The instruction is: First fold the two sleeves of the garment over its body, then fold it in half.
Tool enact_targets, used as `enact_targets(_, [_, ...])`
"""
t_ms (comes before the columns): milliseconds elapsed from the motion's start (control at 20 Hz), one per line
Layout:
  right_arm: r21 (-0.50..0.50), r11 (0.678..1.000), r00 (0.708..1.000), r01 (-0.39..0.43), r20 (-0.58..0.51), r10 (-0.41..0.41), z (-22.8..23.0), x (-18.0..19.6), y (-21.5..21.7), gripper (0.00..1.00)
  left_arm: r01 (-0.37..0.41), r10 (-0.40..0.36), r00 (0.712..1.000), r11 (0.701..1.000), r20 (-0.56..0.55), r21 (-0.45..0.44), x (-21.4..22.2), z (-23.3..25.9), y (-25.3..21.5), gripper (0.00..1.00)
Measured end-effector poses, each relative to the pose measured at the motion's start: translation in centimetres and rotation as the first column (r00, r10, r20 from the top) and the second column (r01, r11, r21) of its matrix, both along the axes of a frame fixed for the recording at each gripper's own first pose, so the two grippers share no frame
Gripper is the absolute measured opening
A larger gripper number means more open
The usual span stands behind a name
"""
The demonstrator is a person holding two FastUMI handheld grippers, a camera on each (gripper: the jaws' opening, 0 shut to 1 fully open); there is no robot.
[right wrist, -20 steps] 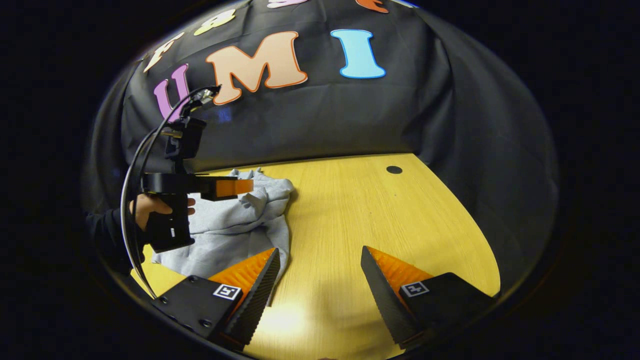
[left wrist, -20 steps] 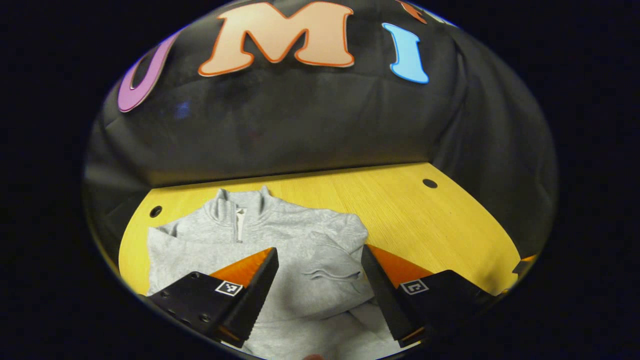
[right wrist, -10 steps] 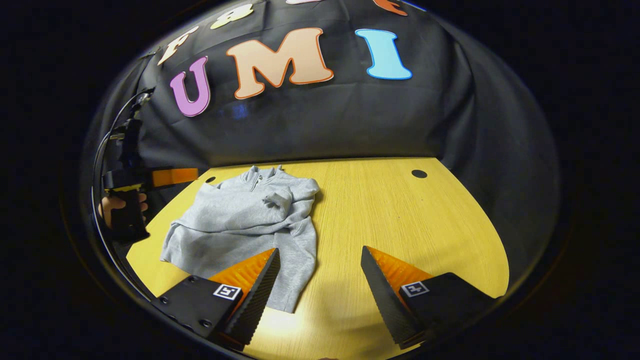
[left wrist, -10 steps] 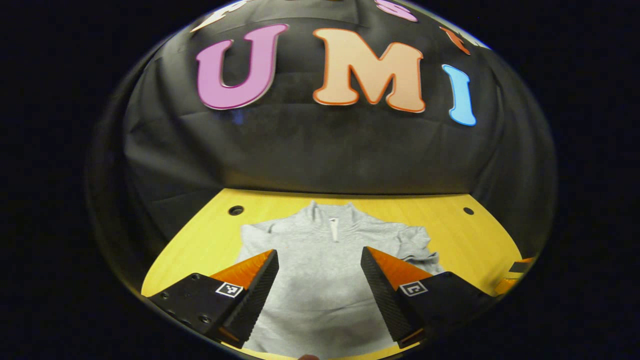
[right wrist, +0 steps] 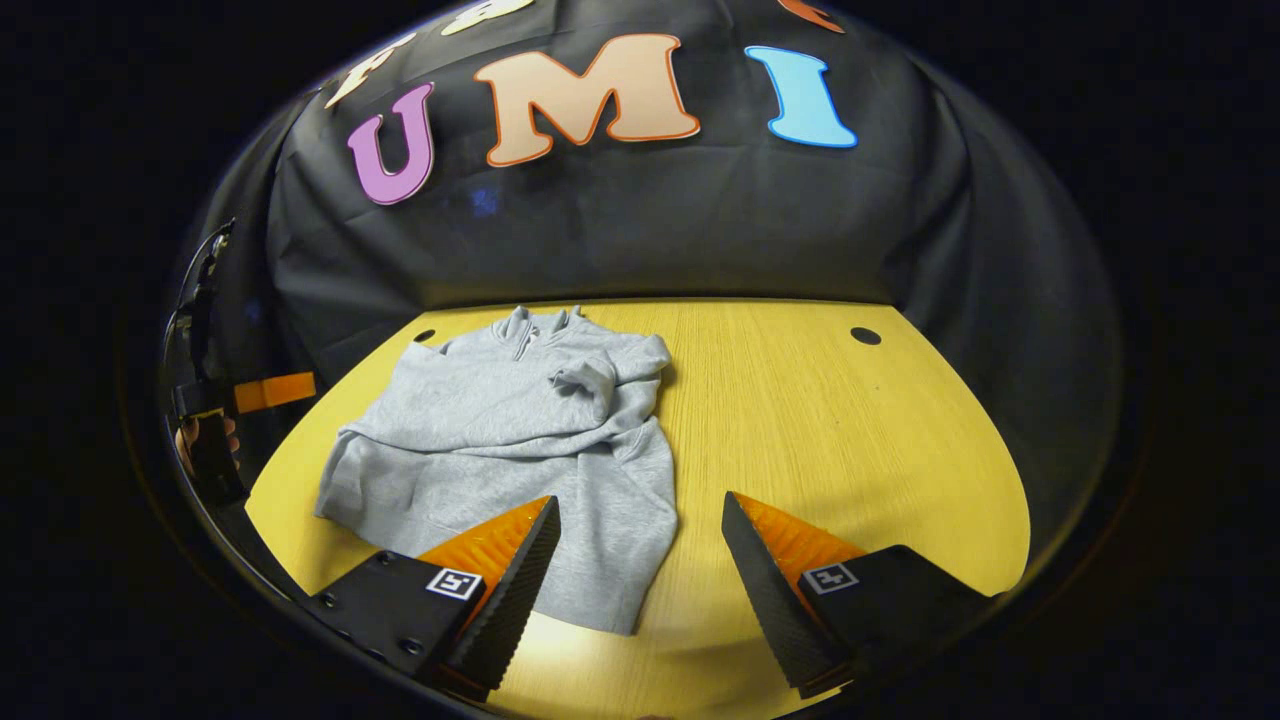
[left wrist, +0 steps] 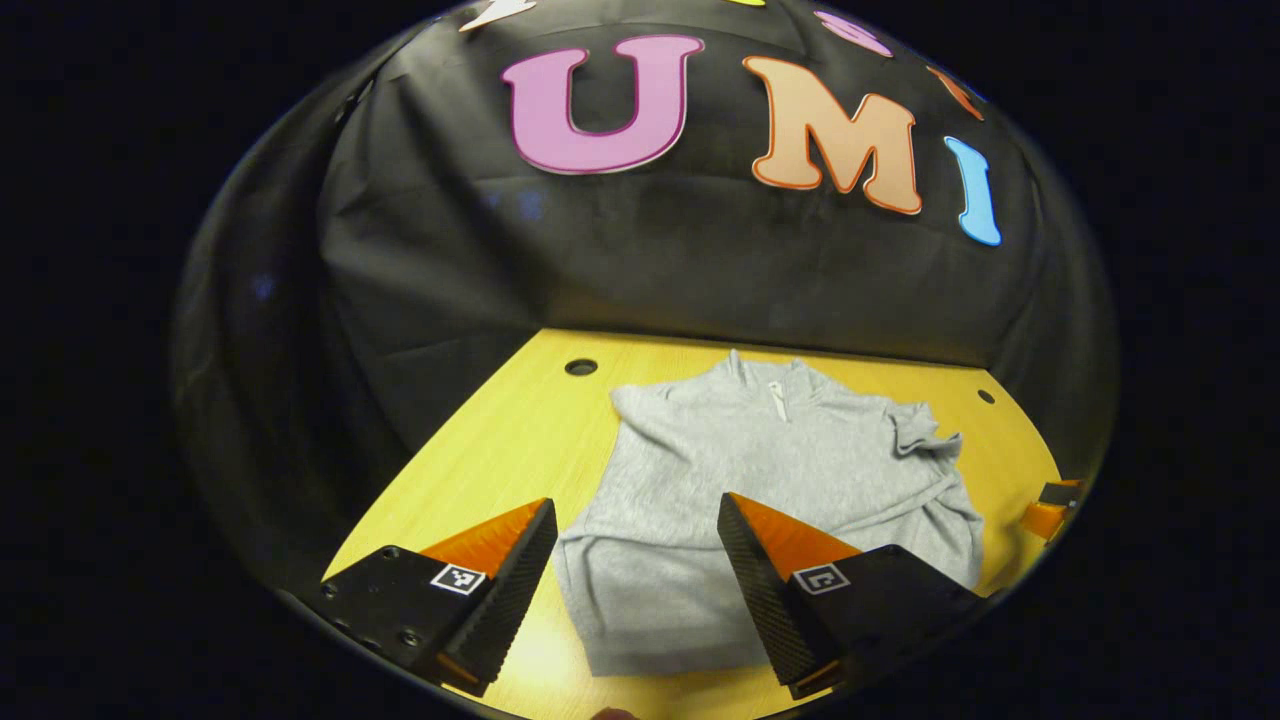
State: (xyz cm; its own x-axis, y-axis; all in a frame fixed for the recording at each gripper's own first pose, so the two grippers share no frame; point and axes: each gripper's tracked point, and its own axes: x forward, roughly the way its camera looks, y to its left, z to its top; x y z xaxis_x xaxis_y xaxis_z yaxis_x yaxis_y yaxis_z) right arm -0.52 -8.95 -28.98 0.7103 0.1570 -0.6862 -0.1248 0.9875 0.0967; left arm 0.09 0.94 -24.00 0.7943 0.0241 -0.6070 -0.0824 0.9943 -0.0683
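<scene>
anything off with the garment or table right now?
Mostly tidy. The sweatshirt lies flat on the table, sleeves folded in, but one sleeve end bunches up near the shoulder instead of lying flat. Nothing spilled or damaged. Both tools, left and right, are open and hold nothing.

Your right gripper (right wrist: 635, 545) hangs above the near edge of the yellow surface (right wrist: 830, 420), jaws spread wide with nothing between them. The grey garment (right wrist: 510, 440) lies flat to the left of it, collar toward the wall, one sleeve folded across its body. Its near hem reaches just past your left finger. Beyond the garment's far left side, your left gripper (right wrist: 262, 392) is off the surface.
</scene>
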Motion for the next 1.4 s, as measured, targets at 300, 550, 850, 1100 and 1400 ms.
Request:
enact_targets(300, [-0.038,0.999,0.997,-0.017,-0.077,0.014,-2.8,-1.5,1.9,1.0,-0.048,0.038,0.991,0.996,-0.127,-0.074,-4.6,-5.7,1.4,0.96])
enact_targets(550, [-0.079,0.996,0.99,-0.037,-0.136,0.026,-4.9,-2.7,3.0,1.0,-0.035,0.012,0.979,0.993,-0.204,-0.11,-6.5,-8.9,1.4,0.96])
enact_targets(850, [-0.115,0.993,0.976,-0.038,-0.217,0.012,-7.4,-4.6,3.0,1.0,0.025,-0.055,0.959,0.994,-0.277,-0.11,-8.2,-11.8,0.5,0.96])
enact_targets(1100, [-0.111,0.994,0.969,-0.023,-0.247,-0.005,-8.6,-5.3,3.4,1.0,0.078,-0.093,0.957,0.995,-0.276,-0.065,-8.2,-12.0,0.4,0.97])
enact_targets(1400, [-0.092,0.996,0.962,-0.02,-0.274,-0.006,-8.8,-5.4,3.7,0.96,0.101,-0.115,0.968,0.992,-0.221,-0.074,-8.0,-12.1,-0.2,0.8])
